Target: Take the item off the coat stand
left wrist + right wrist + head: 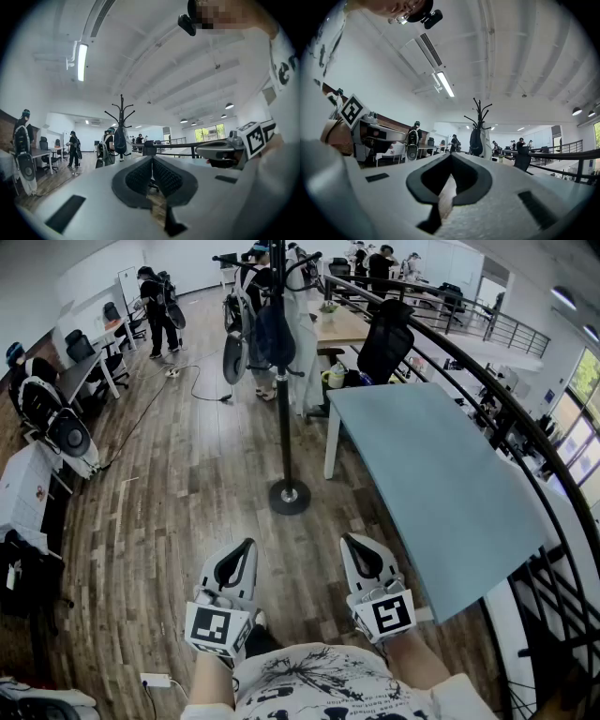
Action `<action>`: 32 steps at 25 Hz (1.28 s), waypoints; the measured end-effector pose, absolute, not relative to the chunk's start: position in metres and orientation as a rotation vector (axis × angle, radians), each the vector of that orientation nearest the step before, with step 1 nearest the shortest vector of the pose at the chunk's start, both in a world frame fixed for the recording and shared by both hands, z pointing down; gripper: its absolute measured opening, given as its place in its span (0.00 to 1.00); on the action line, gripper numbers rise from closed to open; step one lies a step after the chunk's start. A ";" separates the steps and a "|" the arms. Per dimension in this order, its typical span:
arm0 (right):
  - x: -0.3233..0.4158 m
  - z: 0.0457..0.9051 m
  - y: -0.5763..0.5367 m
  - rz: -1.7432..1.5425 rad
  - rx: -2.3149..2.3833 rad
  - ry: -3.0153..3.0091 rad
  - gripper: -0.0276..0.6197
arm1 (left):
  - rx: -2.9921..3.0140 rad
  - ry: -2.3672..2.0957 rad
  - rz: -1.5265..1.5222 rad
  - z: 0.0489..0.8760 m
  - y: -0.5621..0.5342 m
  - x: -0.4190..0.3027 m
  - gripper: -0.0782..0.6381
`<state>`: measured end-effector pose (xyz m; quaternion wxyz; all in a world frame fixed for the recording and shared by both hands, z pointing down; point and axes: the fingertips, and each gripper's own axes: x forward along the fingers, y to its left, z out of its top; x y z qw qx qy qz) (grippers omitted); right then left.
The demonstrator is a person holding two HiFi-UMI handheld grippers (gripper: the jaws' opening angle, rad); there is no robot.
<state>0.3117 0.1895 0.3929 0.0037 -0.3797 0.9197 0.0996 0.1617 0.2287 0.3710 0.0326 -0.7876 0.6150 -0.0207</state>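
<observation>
A black coat stand (284, 381) rises from a round base (289, 496) on the wooden floor ahead of me. A dark bag (273, 334) and a white garment (305, 338) hang from its upper hooks. The stand (121, 123) shows far off in the left gripper view, and the stand (479, 126) likewise in the right gripper view. My left gripper (247, 545) is held low in front of my body, shut and empty. My right gripper (349, 540) is beside it, also shut with nothing in it. Both are well short of the stand.
A pale blue table (431, 474) stands to the right, with a curved black railing (525, 427) beyond it. A black office chair (384, 338) is behind the table. Several people stand at the back, desks and equipment (56, 427) along the left, and a cable (141, 418) on the floor.
</observation>
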 end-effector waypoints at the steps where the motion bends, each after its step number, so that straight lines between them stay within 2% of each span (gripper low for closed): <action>1: 0.313 0.391 0.190 0.305 -1.191 2.880 0.03 | -2.426 1.889 -0.064 0.371 0.230 0.163 0.12; 17: 0.304 0.401 0.173 0.211 -1.283 2.842 0.03 | -2.438 1.923 -0.053 0.383 0.224 0.142 0.12; 23: 0.256 0.416 0.141 0.181 -1.313 2.872 0.03 | -2.425 1.952 -0.053 0.389 0.196 0.087 0.12; 32: 0.130 0.415 0.073 0.128 -1.374 2.849 0.03 | -2.424 1.923 -0.054 0.383 0.131 -0.041 0.12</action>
